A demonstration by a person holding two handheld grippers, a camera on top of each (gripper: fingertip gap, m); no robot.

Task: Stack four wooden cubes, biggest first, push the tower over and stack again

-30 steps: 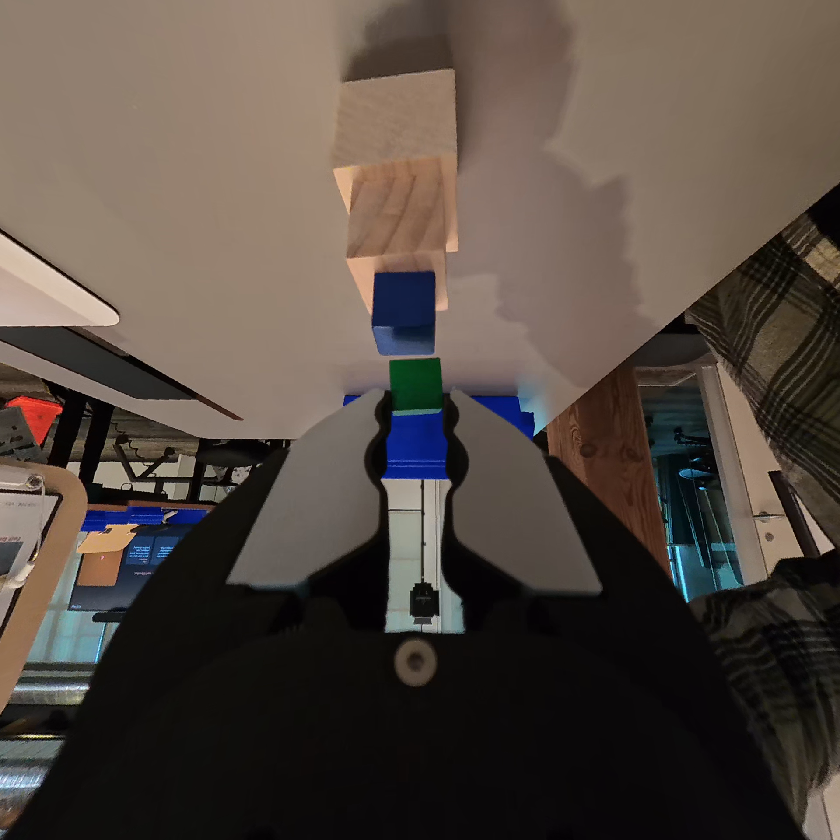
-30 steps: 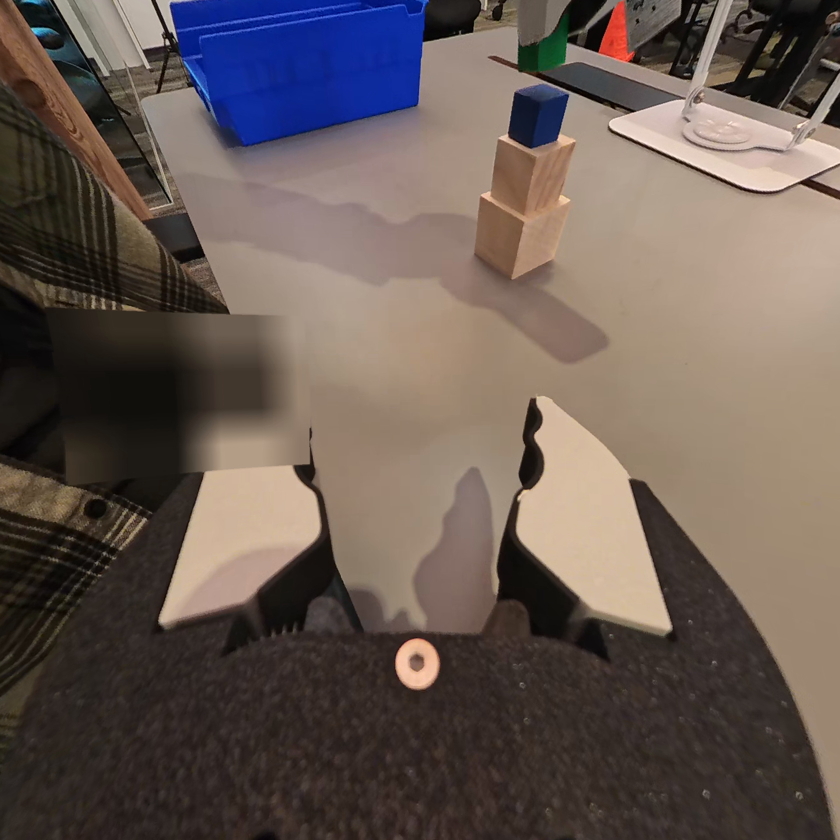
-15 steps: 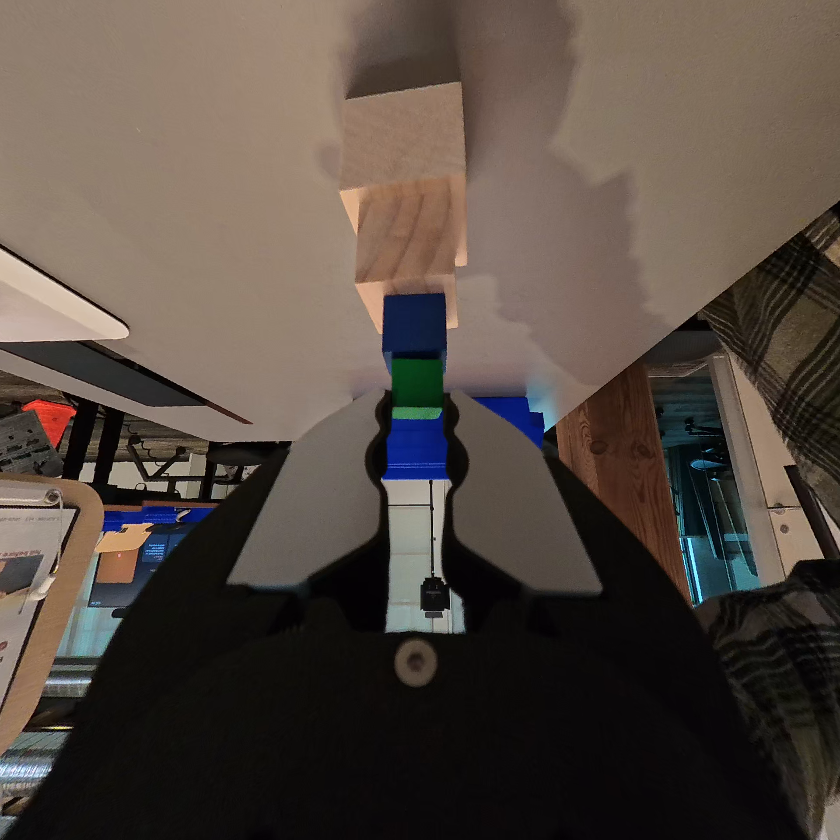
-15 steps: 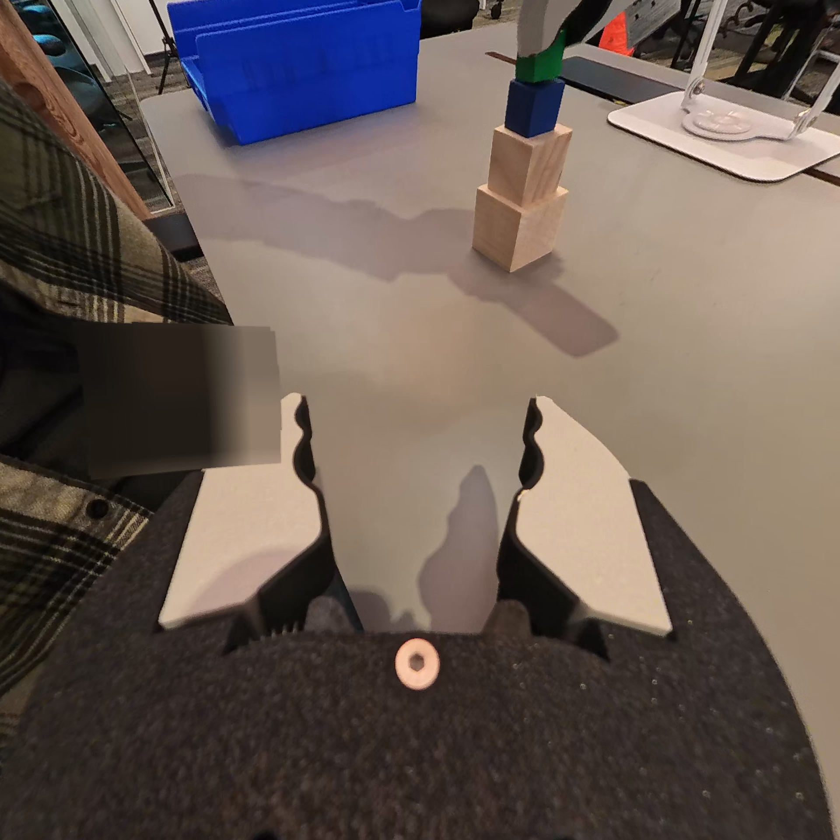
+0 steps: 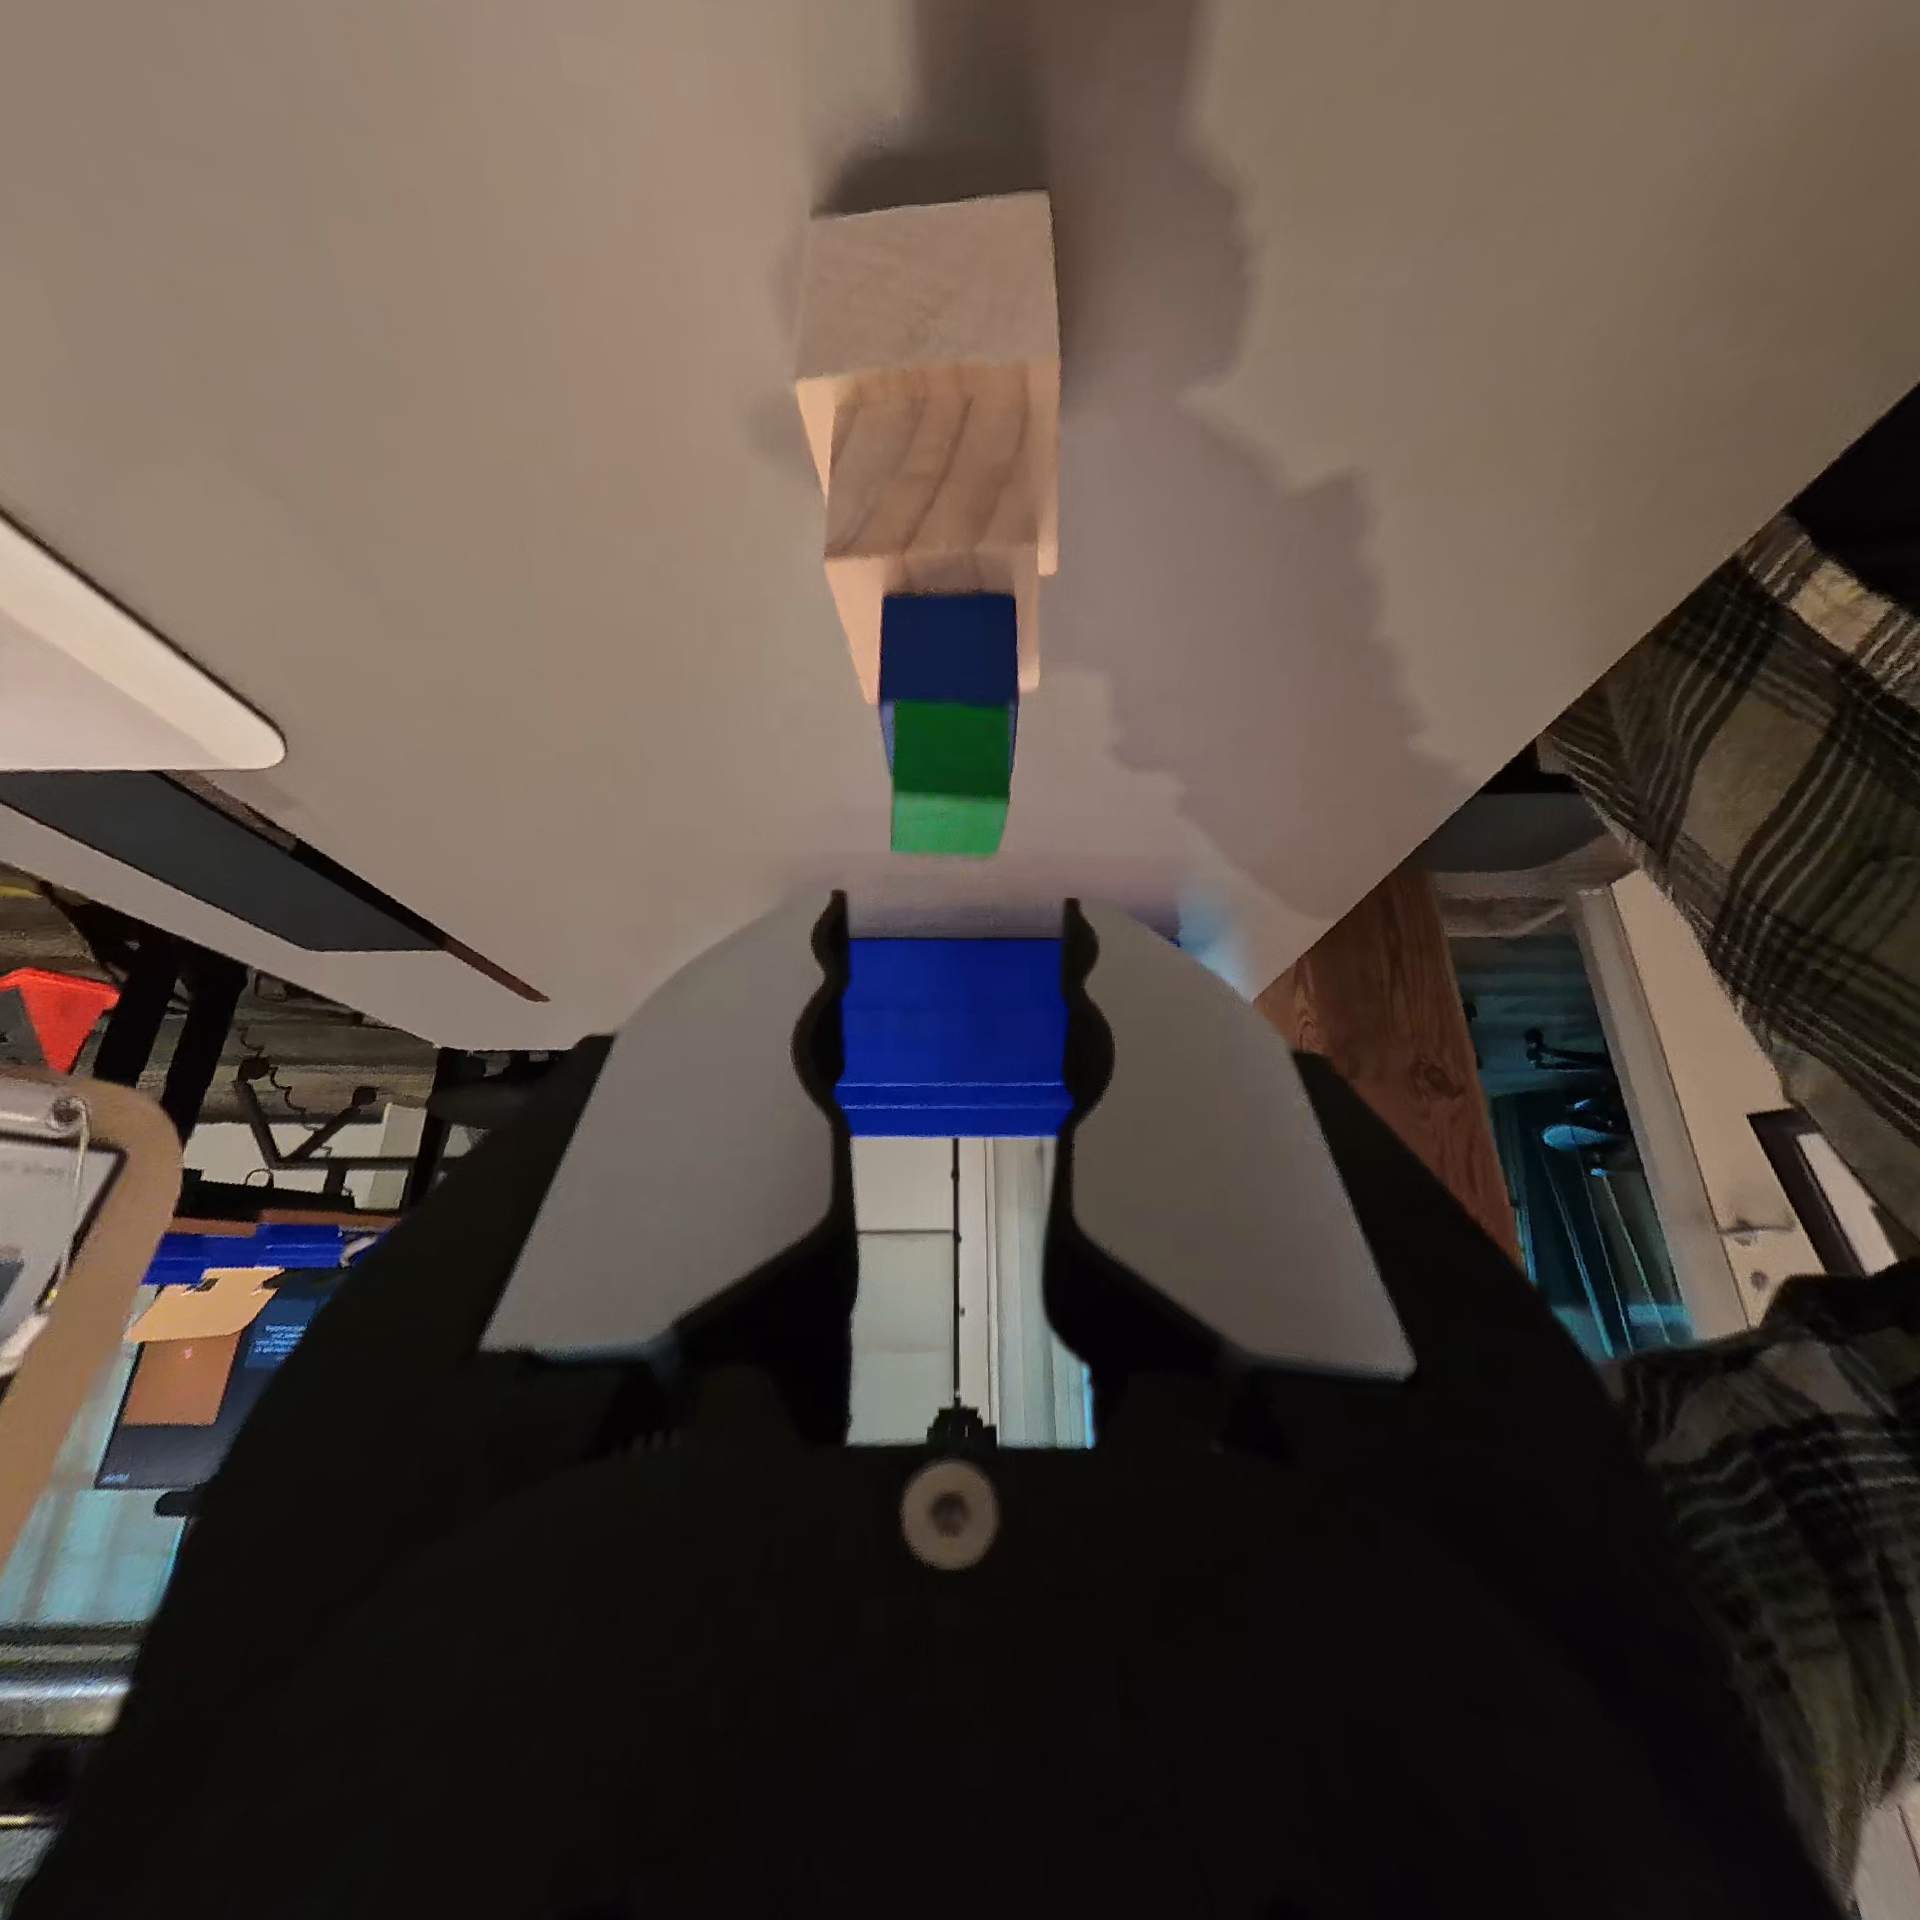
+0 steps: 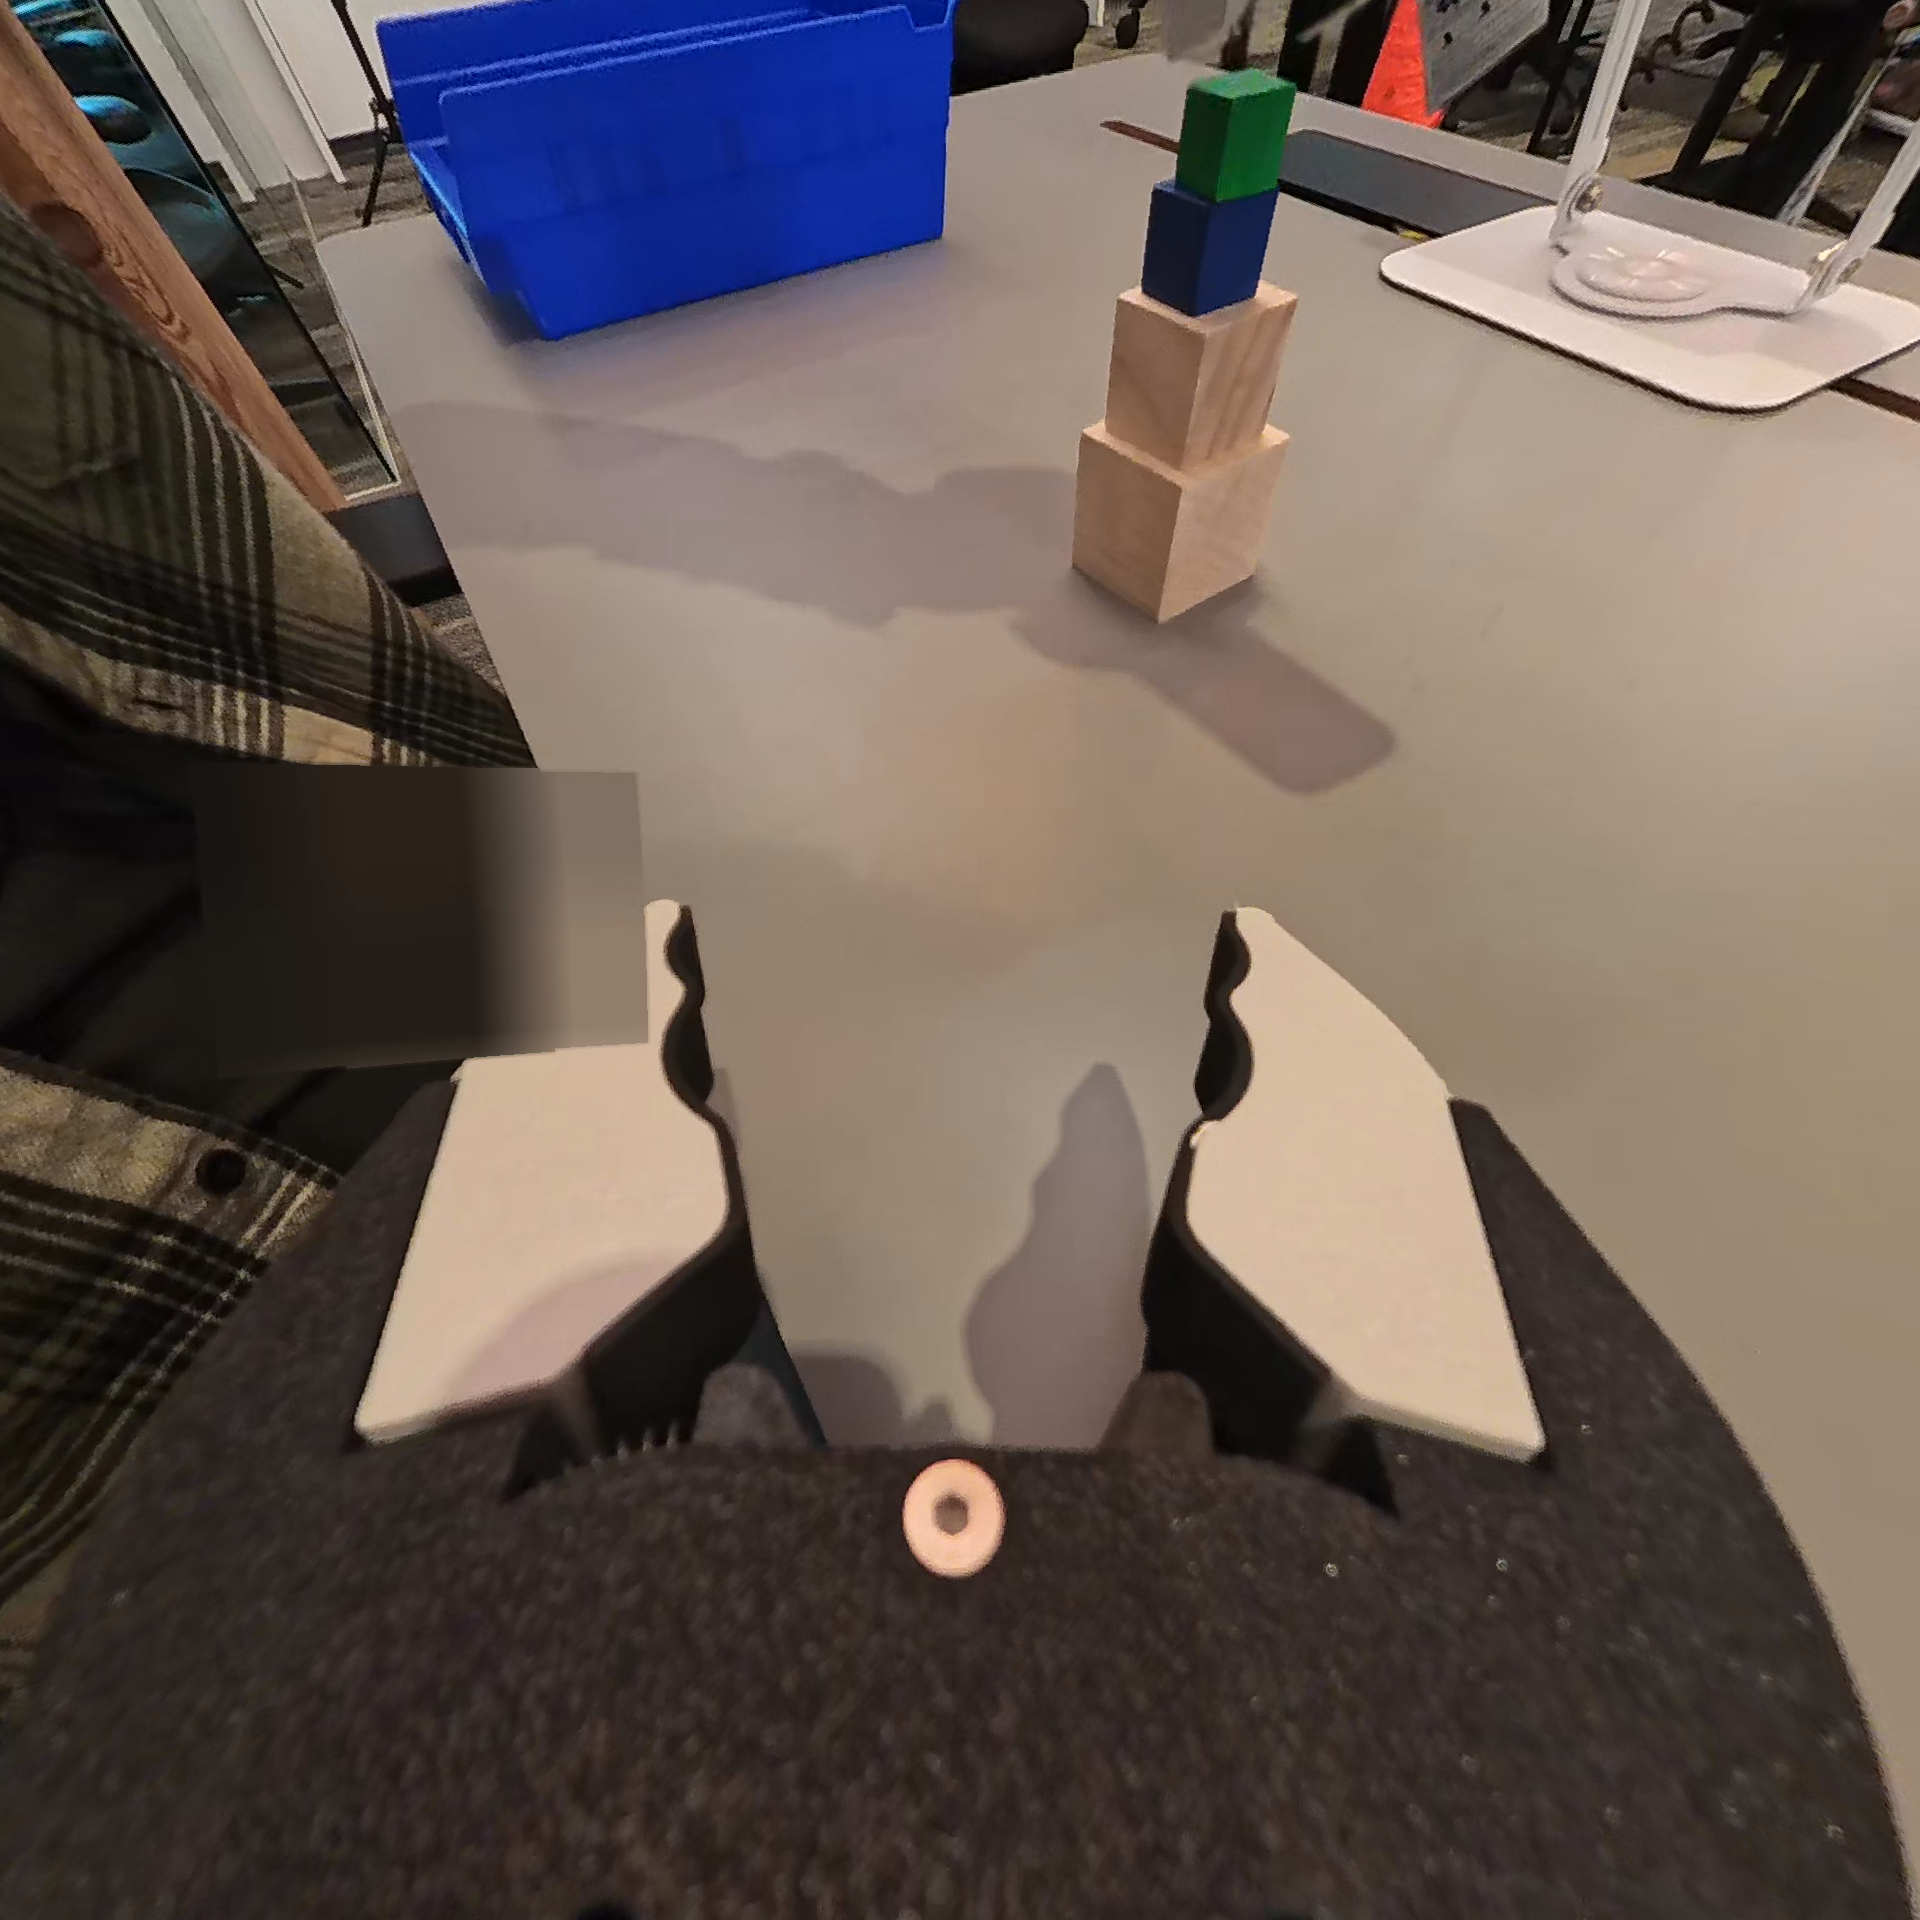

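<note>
A tower of four cubes stands on the grey table (image 6: 1558,831): a big plain wooden cube (image 6: 1174,525) at the bottom, a smaller plain wooden cube (image 6: 1200,379) on it, then a blue cube (image 6: 1205,247), and a green cube (image 6: 1234,138) on top. The left wrist view looks down on the tower from above: green cube (image 5: 951,774), blue cube (image 5: 948,644), wooden cubes (image 5: 935,416). My left gripper (image 5: 956,920) is open and empty, just above the green cube and apart from it. My right gripper (image 6: 956,935) is open and empty, low over the table, well short of the tower.
A blue plastic bin (image 6: 675,166) stands at the table's far left corner. A white base plate with a clear stand (image 6: 1662,301) lies at the far right. A person's plaid sleeve (image 6: 187,582) is at the left table edge. The tips of one gripper are about 25 centimeters away from the tips of the other. Measured from the fingertips, the blue cube (image 6: 1205,247) is 4 centimeters or so from the left gripper and 20 centimeters from the right. Look for it in the left wrist view (image 5: 1005,664) too.
My left gripper set the green cube on the blue cube, opened, and drew back up from it. The right gripper has barely moved.
</note>
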